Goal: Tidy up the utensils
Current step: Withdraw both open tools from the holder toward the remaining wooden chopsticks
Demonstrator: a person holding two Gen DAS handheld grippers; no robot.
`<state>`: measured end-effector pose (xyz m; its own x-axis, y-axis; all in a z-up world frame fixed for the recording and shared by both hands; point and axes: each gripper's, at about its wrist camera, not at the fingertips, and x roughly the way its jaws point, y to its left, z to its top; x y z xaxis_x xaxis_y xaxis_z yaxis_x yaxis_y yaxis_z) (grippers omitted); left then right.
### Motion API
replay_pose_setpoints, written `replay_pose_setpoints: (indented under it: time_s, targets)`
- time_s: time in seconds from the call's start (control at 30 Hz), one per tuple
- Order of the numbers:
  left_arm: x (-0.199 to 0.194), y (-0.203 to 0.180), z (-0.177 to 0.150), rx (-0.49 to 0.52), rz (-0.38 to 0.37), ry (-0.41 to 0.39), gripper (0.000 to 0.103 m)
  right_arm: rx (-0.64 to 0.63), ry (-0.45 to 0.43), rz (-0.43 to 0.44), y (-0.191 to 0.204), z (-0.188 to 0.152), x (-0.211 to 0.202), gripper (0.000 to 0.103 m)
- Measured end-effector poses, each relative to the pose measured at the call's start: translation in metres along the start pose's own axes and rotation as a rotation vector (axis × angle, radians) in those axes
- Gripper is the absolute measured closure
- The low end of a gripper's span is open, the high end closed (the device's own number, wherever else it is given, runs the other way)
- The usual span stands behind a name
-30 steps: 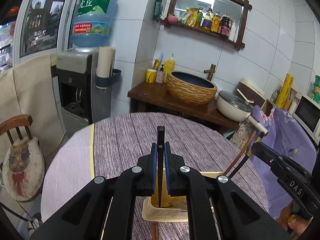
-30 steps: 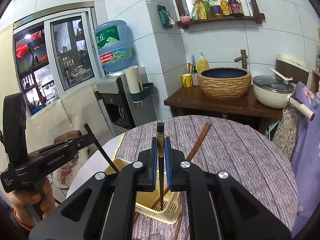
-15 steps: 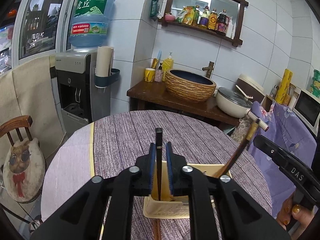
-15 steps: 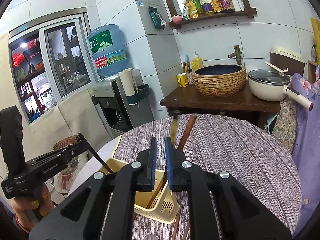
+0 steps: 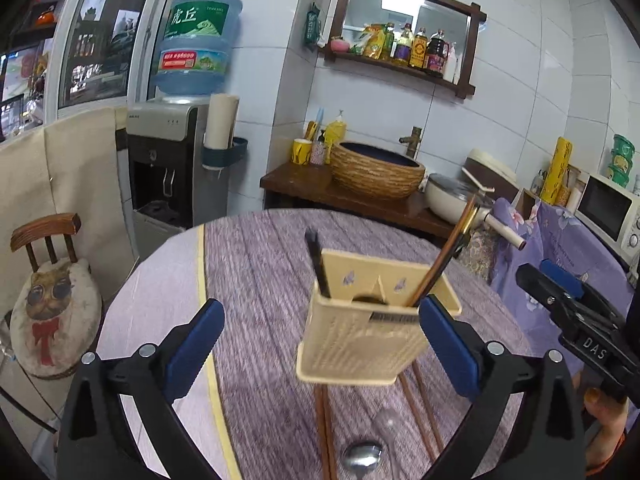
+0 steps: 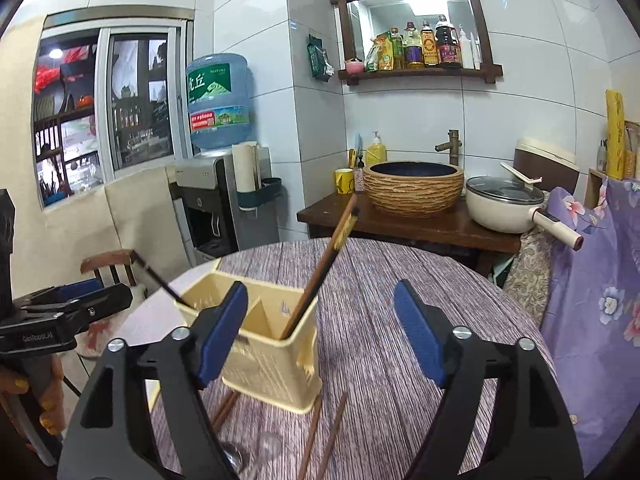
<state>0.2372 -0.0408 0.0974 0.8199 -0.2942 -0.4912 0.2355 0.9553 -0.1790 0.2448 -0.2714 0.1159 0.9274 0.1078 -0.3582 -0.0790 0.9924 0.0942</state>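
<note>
Both grippers have released chopsticks into the holder [image 5: 360, 336].

Water dispenser [image 5: 172, 160], woven basin [image 5: 376, 170], pot [image 6: 504, 204], microwave [image 5: 608, 210].

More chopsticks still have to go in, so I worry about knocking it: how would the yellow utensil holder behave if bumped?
The yellow utensil holder looks like thin slotted plastic, so probably light and easy to slide on the tablecloth. The brown chopsticks lean far over its rim, so a nudge might tip it.
</note>
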Motion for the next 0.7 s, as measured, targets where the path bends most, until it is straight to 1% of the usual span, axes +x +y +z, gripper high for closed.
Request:
replay_pose_setpoints:
  time_s: [0.13, 0.27, 0.37, 0.5, 0.6, 0.7]
  targets:
    - [0.005, 0.006, -0.027, 0.007, 0.011, 0.081, 0.005, 0.009, 0.079, -0.005, -0.002, -0.024, 0.0, 0.022]
    - [0.016, 0.015, -0.054, -0.013, 0.024, 0.161, 0.005, -0.005, 0.161, -0.028, -0.002, -0.051, 0.007, 0.021]
    - [0.019, 0.018, -0.071, -0.016, 0.051, 0.187, 0.005, 0.005, 0.218, -0.027, -0.002, -0.071, 0.014, 0.021]
    - [0.021, 0.016, -0.09, 0.017, 0.087, 0.213, 0.005, 0.013, 0.273, -0.035, -0.001, -0.096, 0.02, 0.021]
    - [0.024, 0.018, -0.102, 0.019, 0.089, 0.249, 0.005, 0.035, 0.31, -0.039, -0.004, -0.114, 0.022, 0.021]
    - [0.025, 0.021, -0.113, 0.012, 0.098, 0.265, 0.005, 0.053, 0.343, -0.052, -0.009, -0.129, 0.023, 0.021]
